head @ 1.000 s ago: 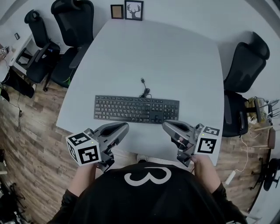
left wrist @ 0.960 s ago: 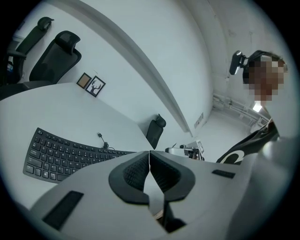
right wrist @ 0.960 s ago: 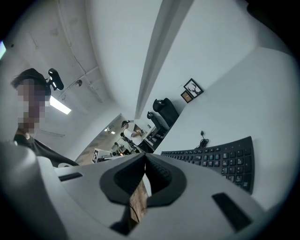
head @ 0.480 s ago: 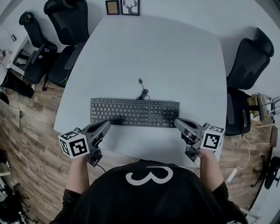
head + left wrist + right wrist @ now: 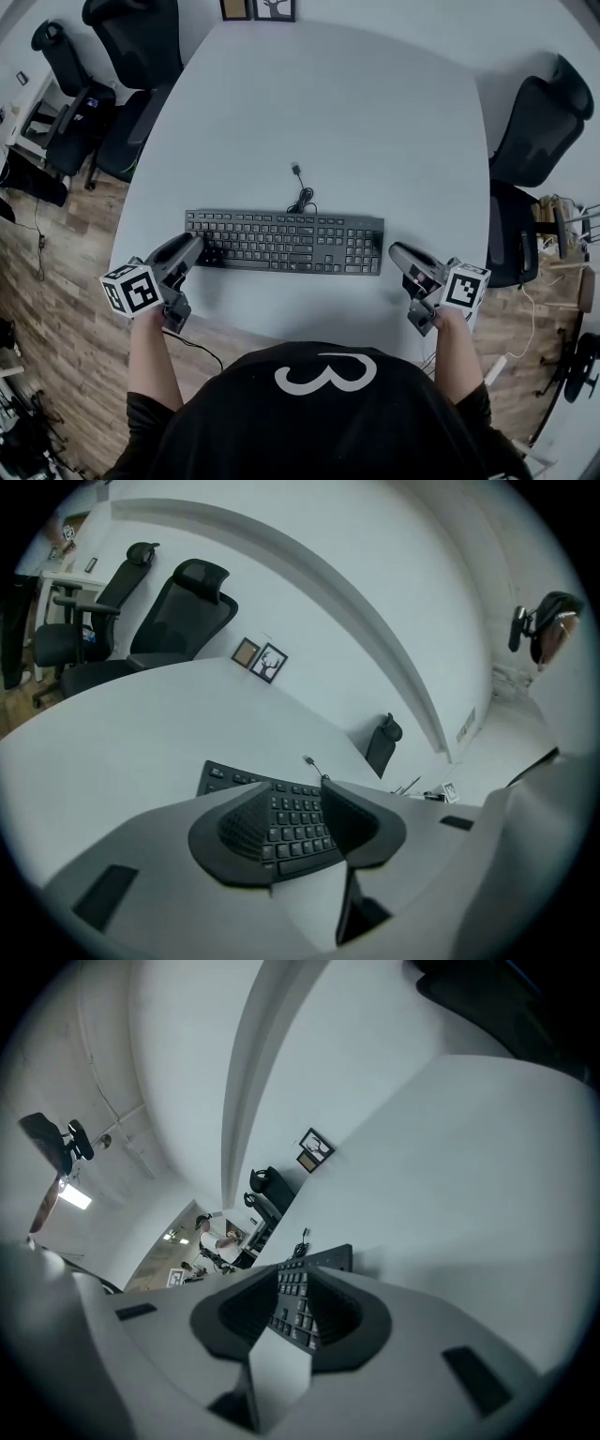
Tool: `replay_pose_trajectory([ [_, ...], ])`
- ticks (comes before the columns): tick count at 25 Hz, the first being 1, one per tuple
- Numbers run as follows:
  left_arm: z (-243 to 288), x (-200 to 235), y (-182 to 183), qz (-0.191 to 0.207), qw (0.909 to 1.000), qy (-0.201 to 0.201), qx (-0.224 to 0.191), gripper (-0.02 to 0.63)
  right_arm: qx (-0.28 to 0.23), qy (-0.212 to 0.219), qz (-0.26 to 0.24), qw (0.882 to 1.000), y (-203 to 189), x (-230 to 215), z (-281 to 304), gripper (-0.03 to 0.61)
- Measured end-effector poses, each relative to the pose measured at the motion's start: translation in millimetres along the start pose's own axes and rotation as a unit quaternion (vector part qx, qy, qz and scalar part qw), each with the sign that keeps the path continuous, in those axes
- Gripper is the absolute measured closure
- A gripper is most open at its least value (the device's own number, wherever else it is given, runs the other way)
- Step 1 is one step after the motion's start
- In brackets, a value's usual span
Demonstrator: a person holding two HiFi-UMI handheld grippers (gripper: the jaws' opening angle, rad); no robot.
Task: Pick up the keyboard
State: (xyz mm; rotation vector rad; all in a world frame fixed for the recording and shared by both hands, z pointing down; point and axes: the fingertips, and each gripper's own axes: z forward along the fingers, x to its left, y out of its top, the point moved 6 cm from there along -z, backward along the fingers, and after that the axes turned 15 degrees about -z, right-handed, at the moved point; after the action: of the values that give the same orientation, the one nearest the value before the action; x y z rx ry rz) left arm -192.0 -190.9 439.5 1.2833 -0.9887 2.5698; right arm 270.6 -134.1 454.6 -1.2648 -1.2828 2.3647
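Both tongs opening, gripping nothing | left tongs at keyboard left end | right tongs beside right end

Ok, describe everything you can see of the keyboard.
The keyboard is black, full-size and plastic-looking, with a number pad at its right end. It lies flat on the pale table, near the front edge. Its black cable coils behind it, plug loose on the table. The left gripper, jaws opening, reaches its left end; the right gripper, also opening, sits just off the right end. Neither grips it.
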Motion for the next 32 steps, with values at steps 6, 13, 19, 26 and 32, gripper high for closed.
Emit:
replay_pose_trajectory([
  [6, 1, 39, 13, -0.014, 0.9988, 0.047, -0.005, 0.411, 0.071, -0.029, -0.016, 0.997, -12, -16, 4, 0.416],
  [13, 13, 74, 15, -0.036, 0.9958, 0.074, 0.041, 0.391, 0.102, -0.043, -0.002, 0.994, -21, -27, 13, 0.400],
  [19, 22, 84, 10, -0.049, 0.9925, 0.077, 0.081, 0.393, 0.127, -0.067, 0.009, 0.990, -27, -39, 21, 0.402],
  [26, 29, 88, 8, -0.064, 0.9909, 0.070, 0.096, 0.393, 0.161, -0.068, 0.020, 0.985, -29, -34, 35, 0.402],
  [32, 30, 86, 10, -0.067, 0.9908, 0.065, 0.098, 0.393, 0.201, -0.070, 0.002, 0.977, -32, -29, 46, 0.403],
])
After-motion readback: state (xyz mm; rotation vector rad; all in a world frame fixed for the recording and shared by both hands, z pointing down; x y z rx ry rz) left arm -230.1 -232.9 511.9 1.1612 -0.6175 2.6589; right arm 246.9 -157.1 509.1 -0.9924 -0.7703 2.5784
